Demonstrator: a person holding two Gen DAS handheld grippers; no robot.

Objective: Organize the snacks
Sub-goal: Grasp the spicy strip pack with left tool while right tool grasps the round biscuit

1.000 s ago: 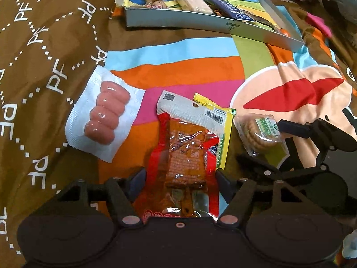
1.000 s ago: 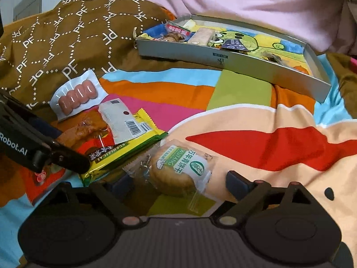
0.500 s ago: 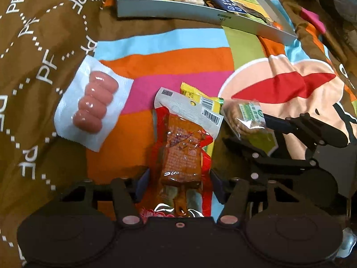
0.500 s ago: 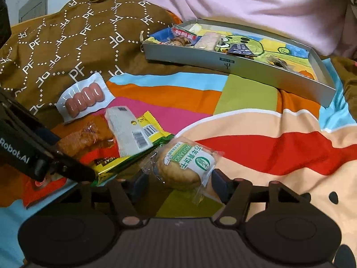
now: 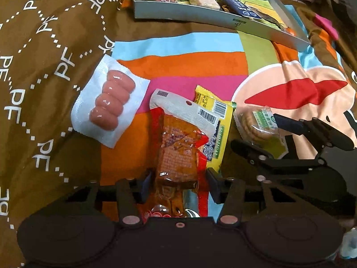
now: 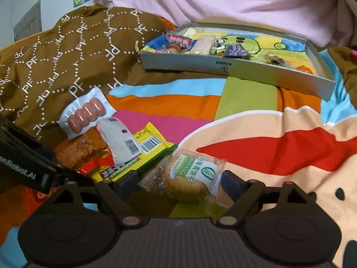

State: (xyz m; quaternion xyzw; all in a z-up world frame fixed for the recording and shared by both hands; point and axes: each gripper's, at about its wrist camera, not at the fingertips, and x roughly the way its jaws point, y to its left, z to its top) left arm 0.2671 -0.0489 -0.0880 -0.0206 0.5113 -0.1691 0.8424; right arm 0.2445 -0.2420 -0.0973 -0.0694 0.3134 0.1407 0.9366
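Note:
My left gripper (image 5: pixel 177 184) is shut on the near end of a red packet of brown dried tofu (image 5: pixel 178 154) that lies on the bedspread. My right gripper (image 6: pixel 180 184) is shut on a round biscuit in a clear wrapper with a green label (image 6: pixel 189 178); it also shows in the left wrist view (image 5: pixel 258 125). A yellow-green snack bar (image 5: pixel 219 120) lies under the tofu packet. A white pack of pink sausages (image 5: pixel 109 102) lies to the left. A grey tray (image 6: pixel 236 69) holding several snacks sits at the back.
A brown patterned blanket (image 5: pixel 44 55) rises on the left. The colourful cartoon bedspread (image 6: pixel 279 147) spreads to the right. A person in a pink top (image 6: pixel 223 0) sits behind the tray.
Both grippers have narrowed onto their packets: the left on the tofu packet, the right on the biscuit. The biscuit has lifted slightly off the bedspread.

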